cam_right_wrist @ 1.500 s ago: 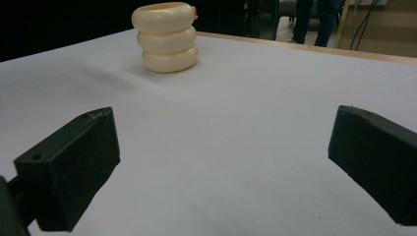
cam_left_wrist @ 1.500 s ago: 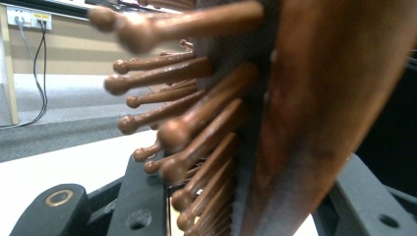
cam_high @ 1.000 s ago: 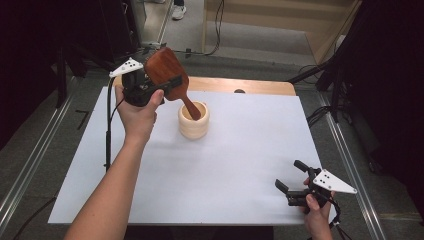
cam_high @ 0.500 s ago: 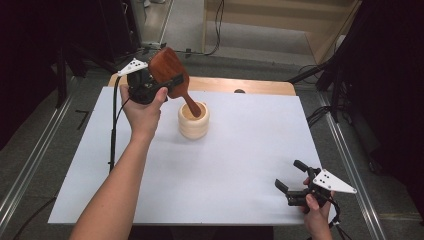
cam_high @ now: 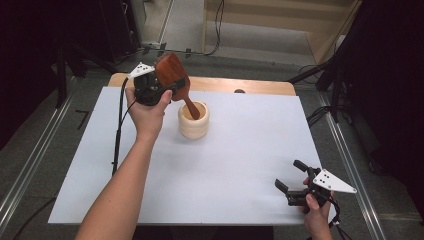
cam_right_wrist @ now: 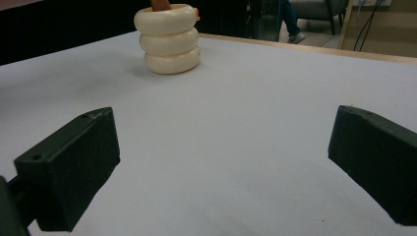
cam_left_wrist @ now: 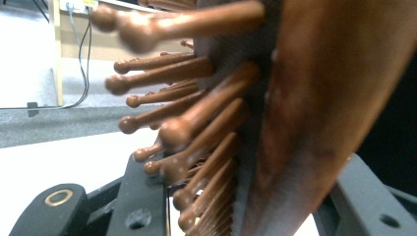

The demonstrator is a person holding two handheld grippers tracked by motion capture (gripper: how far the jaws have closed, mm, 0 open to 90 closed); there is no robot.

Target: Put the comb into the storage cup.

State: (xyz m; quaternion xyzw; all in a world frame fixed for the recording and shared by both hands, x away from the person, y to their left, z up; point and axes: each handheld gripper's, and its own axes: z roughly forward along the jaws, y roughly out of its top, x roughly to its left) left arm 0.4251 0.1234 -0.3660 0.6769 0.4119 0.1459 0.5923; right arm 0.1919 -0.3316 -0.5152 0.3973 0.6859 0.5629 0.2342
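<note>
High view: hairbrush point(cam_high: 172, 75) clamped in left claw point(cam_high: 161, 91), handle in holder point(cam_high: 193, 120).

High view looks down on the table point(cam_high: 240, 150); right gripper view skims it low, sharing the cup point(cam_right_wrist: 168, 38).

Glossy reddish wooden hairbrush point(cam_high: 171, 73), smooth wooden pins; matt cream ribbed holder point(cam_high: 193, 120); matt white sheet point(cam_high: 240, 150) over the wood-edged desk point(cam_high: 220, 85).

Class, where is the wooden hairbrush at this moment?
High view, upper left: the hairbrush is clamped in the left gripper, handle angled into the cream holder.
</note>
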